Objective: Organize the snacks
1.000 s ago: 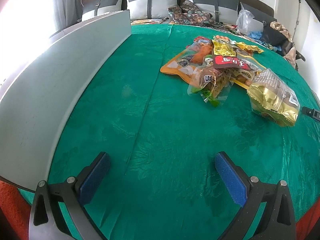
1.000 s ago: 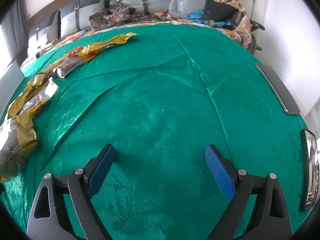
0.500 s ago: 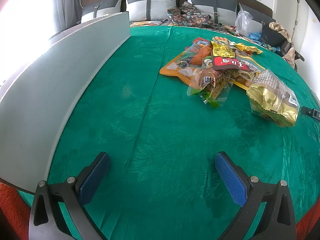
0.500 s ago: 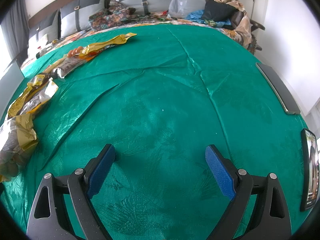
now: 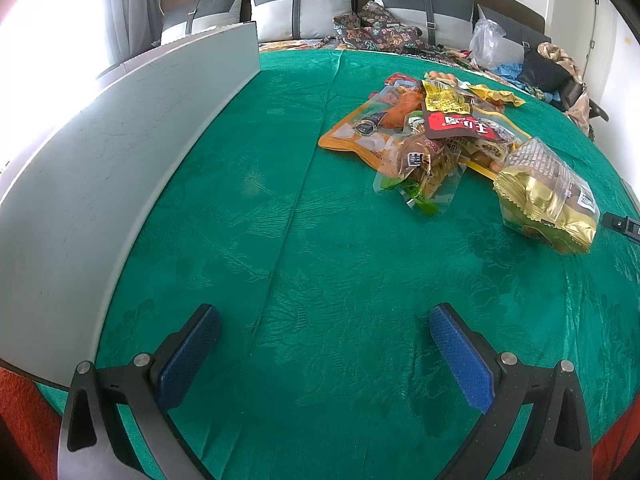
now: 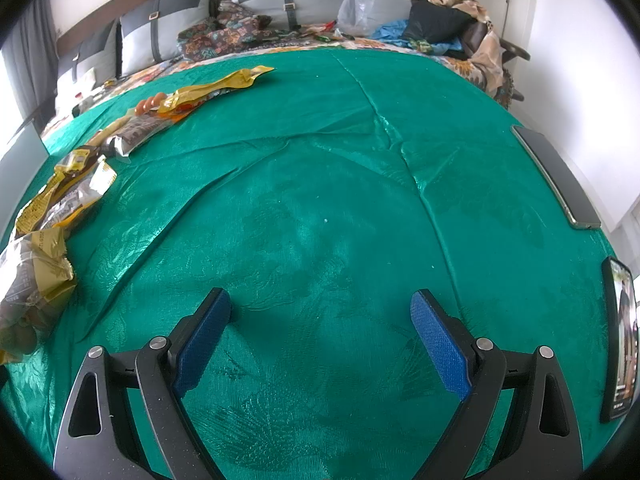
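Right now my snack pile [image 5: 444,136] lies on the green cloth [image 5: 320,240] ahead and to the right of my left gripper [image 5: 324,344], well apart from it. It is a loose heap: an orange pouch [image 5: 372,124] at the near left, a red-labelled packet [image 5: 460,126] on top, a small yellow packet [image 5: 442,98] behind that, and a clear wrapper with green ends [image 5: 420,184] spilling toward me. A gold bag [image 5: 548,196] sits just beside the heap on its right, touching its edge.

My left jaws stand wide open, holding nothing, and hover over bare cloth. My right gripper [image 6: 320,332] is the same: jaws spread wide, empty, above a wrinkled stretch of cloth [image 6: 340,200]. From the right wrist view the snacks run along the far left, with the gold bag [image 6: 32,276] nearest and a long yellow packet [image 6: 220,84] farthest.

A tall grey panel [image 5: 100,184] stands along the left edge of the cloth, beside my left gripper. 2 phones lie at the right edge in the right wrist view, 1 dark phone [image 6: 554,176] face down and 1 lit phone [image 6: 622,340] nearer. Grey cushions [image 5: 304,12] and clutter line the back.
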